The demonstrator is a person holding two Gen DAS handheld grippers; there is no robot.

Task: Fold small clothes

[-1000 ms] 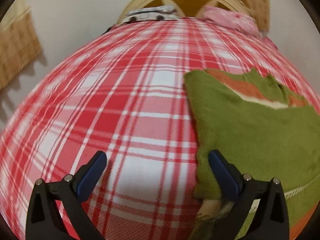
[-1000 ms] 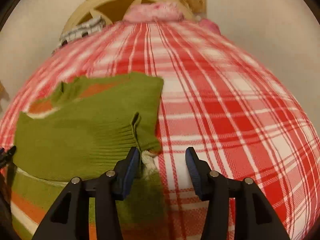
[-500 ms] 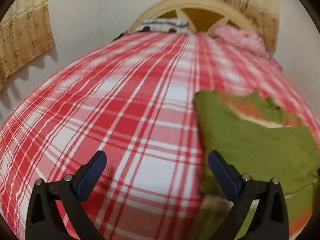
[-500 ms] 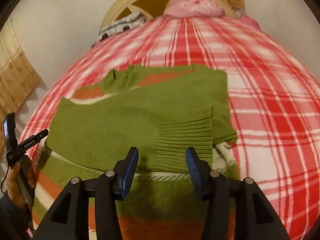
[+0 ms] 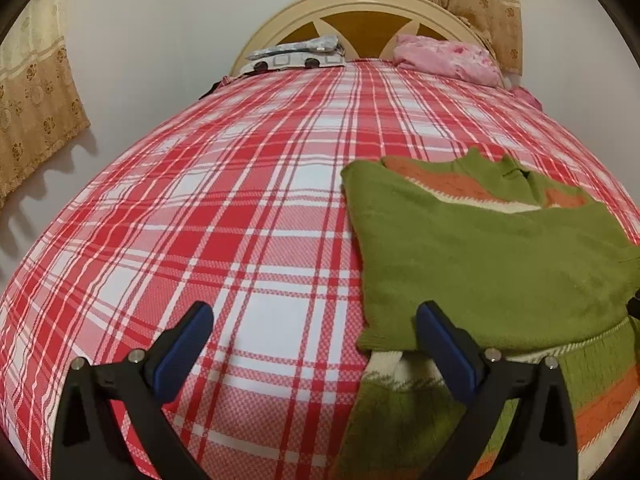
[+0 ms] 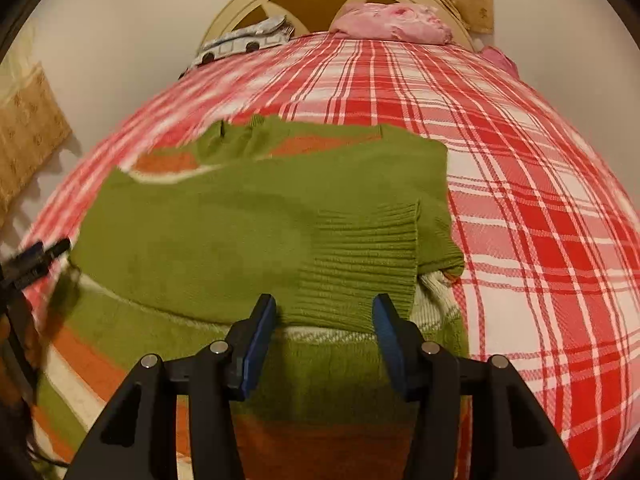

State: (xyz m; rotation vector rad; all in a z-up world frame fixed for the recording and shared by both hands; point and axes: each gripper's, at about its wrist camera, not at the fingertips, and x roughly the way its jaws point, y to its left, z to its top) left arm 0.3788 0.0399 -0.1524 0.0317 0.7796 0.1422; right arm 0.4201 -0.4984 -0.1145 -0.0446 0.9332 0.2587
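Jaws of both grippers stand spread, gripping nothing; the soft, limp green sweater (image 6: 256,220) is best pinched at its ribbed cuff (image 6: 360,260).

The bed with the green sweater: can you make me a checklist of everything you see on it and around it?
Surface: bed under a red and white plaid sheet, flat.
Job's things: green sweater with orange and cream stripes, sleeves folded across its body, ribbed cuff on top.
Clutter: pink cloth and a grey patterned cloth by the headboard.
Grippers: left gripper open, beside the sweater's edge, holding nothing; right gripper open, its fingers on either side of the cuff, not pressing it.
Cables: nothing seen for certain.
Surroundings: cream headboard, beige curtains, white walls.
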